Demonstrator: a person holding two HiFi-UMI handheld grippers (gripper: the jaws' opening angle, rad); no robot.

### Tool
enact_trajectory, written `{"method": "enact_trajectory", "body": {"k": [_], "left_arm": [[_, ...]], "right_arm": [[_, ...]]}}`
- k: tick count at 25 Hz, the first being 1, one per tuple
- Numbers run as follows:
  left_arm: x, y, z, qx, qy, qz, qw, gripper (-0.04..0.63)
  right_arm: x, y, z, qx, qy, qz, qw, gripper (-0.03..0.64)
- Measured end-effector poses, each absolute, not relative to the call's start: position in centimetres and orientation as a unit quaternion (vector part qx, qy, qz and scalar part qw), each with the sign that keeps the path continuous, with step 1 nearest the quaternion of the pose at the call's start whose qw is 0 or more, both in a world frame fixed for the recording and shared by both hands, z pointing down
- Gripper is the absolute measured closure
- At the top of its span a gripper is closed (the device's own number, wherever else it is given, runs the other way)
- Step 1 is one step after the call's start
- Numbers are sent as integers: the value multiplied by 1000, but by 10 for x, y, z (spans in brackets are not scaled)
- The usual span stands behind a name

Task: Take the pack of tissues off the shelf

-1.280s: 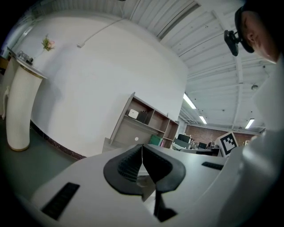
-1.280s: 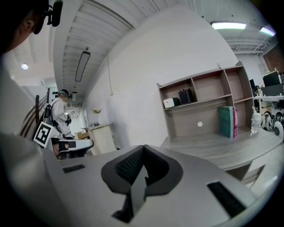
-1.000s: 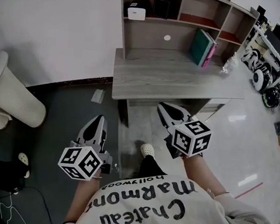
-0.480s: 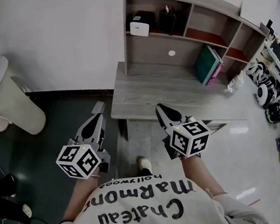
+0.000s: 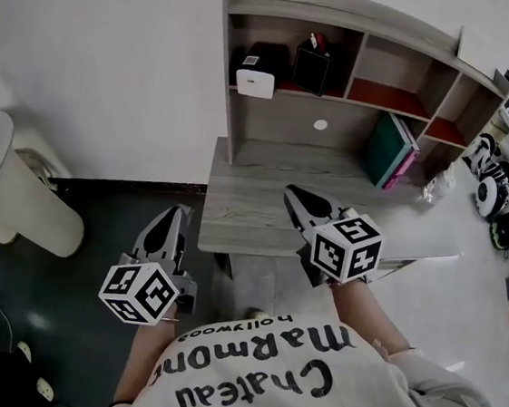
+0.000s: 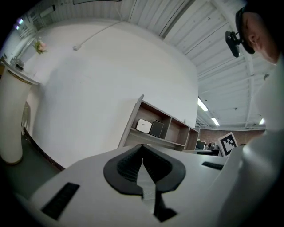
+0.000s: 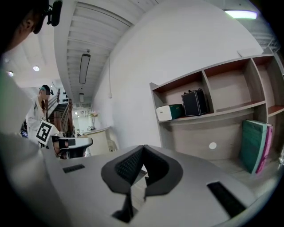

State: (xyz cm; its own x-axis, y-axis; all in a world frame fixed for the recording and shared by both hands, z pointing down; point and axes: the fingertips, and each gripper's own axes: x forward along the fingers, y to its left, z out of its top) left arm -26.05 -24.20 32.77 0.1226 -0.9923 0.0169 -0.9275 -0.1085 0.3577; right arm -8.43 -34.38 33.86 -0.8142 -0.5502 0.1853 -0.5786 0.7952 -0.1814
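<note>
Now we've stepped nearer the shelf; left tool and right tool are closed, empty, pack of tissues untouched.

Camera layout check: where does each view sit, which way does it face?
Head view: on the head, steeply down at the desk; shows left gripper, right gripper, shirt.
Left gripper view: on left gripper, along shut jaws toward the shelf; sleeve at right.
Right gripper view: same on right gripper; torso at left.
Shared: all show tissue pack.
</note>
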Motion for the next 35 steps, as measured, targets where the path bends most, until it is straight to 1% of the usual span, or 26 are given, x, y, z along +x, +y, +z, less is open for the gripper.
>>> {"method": "enact_trajectory", "body": {"k": [11,16,23,29,30,35], "left_arm": [[-264,-309,343,718,-669,-118,153,577],[-266,-331,340,712,-675,-123,148,577],[-275,-332,340,690,-699,-129,136,577],[-292,-322,341,665,-723,-129,134,577],[-292,-321,341,664,-725,-128,133,577],[-295,-316,343,654,-734,-123,136,577]], "right_arm": [[-92,-421,356,276,-950,127,74,611],[-95,-443,365,259,-951,152,77,611],[-115,-466,365,203,-946,248,38,611],[-141,-485,346,165,-939,302,-9,609],[-144,-489,341,158,-936,312,-20,599],[-155,-509,322,129,-908,391,-73,478]]}}
